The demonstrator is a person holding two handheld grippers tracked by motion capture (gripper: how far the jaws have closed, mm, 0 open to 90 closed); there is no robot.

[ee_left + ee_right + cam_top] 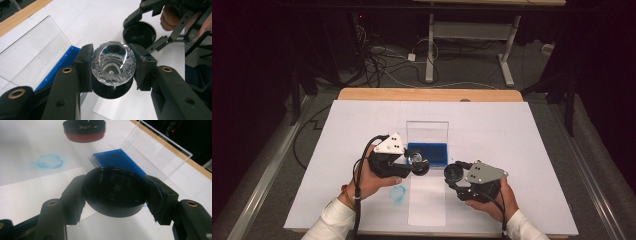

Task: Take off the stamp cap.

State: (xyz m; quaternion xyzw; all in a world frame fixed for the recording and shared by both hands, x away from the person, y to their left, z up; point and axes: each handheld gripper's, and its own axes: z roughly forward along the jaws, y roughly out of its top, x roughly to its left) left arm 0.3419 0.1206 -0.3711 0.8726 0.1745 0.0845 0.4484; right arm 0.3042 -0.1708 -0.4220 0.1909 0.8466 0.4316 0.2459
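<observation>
Across the counter (512, 130) lies a wide white sheet, its wooden far edge showing at twelve o'clock. Near the middle of that sheet stands a clear acrylic box lid (427, 131), upright, rising from the far side of a blue ink pad tray (430, 154). A narrower strip of white paper (427, 202) runs from the tray toward six o'clock.

At about nine o'clock from the tray, the left hand-held gripper (411, 166) is clamped on a faceted glass knob (113, 63), one pad on either side of it; under the glass sits the round black base of the stamp (110, 93), which the right gripper view shows with a red rim underneath (84, 137), lifted off the paper. At roughly four o'clock from the tray, the right hand-held gripper (454, 176) grips a round black cap (115, 190), hollow side up, pinched between both pads and held clear of the sheet. The two grippers sit near each other but apart.

Smallest of all, a faint blue ring print (398, 194) marks the sheet just beside the left hand (371, 184), at its five o'clock.
</observation>
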